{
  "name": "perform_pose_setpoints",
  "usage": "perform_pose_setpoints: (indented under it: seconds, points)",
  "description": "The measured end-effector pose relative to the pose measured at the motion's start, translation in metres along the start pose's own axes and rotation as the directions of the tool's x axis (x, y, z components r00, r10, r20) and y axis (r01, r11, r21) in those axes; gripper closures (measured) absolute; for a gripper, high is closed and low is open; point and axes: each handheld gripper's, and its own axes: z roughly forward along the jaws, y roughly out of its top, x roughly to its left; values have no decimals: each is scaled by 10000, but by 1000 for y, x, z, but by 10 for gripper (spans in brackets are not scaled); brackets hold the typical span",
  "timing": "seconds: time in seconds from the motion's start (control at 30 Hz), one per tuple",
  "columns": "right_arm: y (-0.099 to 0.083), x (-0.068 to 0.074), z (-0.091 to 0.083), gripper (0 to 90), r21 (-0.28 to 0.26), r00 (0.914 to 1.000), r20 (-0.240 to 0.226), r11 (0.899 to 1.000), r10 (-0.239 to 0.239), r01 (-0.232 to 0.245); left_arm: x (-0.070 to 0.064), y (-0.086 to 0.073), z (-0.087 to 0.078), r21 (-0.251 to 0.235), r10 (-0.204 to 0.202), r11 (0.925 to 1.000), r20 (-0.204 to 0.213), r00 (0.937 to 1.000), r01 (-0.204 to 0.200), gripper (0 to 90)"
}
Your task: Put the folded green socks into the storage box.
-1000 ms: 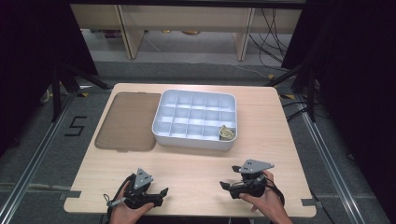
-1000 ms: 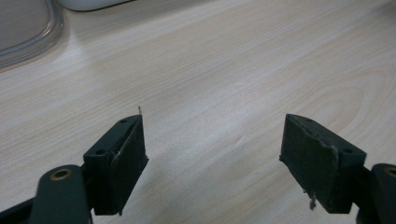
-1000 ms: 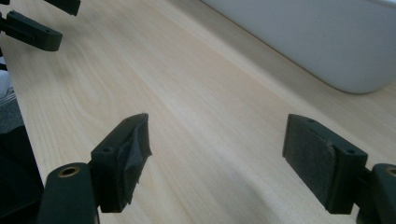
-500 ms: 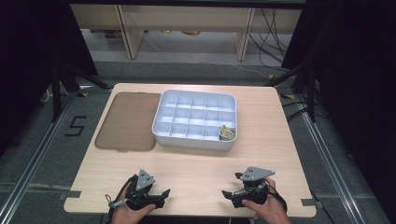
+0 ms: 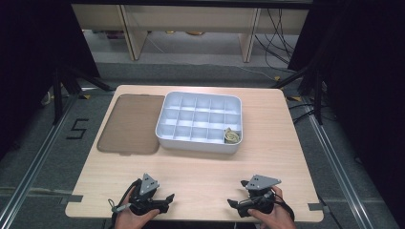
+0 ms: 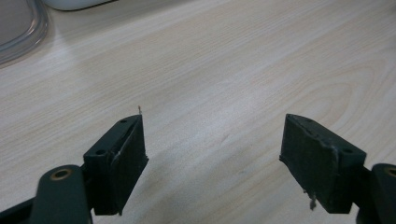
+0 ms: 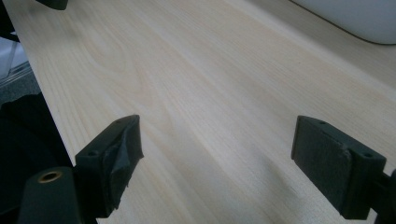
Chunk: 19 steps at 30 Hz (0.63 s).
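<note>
Pale wooden table (image 5: 200, 167), left claw (image 5: 165, 199) and right claw (image 5: 235, 206) agape, empty.

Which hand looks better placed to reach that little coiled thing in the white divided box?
Probably the right gripper: the coiled thing lies in the box's near right corner compartment, almost straight ahead of it. The left gripper sits farther left. Both are open.

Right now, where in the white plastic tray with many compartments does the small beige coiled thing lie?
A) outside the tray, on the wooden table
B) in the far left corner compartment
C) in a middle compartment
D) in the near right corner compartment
D: in the high view the small beige coiled thing sits in the corner compartment nearest the person, on the right, of the white plastic tray; the other compartments look empty.
</note>
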Motion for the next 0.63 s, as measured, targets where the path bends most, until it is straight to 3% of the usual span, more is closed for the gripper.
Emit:
perform_pose_setpoints:
  seconds: [0.33, 0.37, 0.47, 0.63]
  points:
    - [0, 1, 1, 169, 63, 9997, -231, 10000, 22, -21, 0, 0, 0, -11, -15, 10000, -16, 10000, 15, 215]
    - [0, 1, 1, 169, 59, 9997, -231, 10000, 24, -22, -1, 0, 1, -206, -224, 9995, -20, 9997, 224, 215]
    - [0, 1, 1, 169, 94, 9998, -164, 9999, 82, -80, 1, 0, 0, -10, 89, 10000, -116, 9999, -89, 215]
    - [0, 1, 1, 169, 68, 9997, -251, 10000, 15, -14, 1, 0, 0, 3, -74, 10000, -88, 9999, 74, 215]
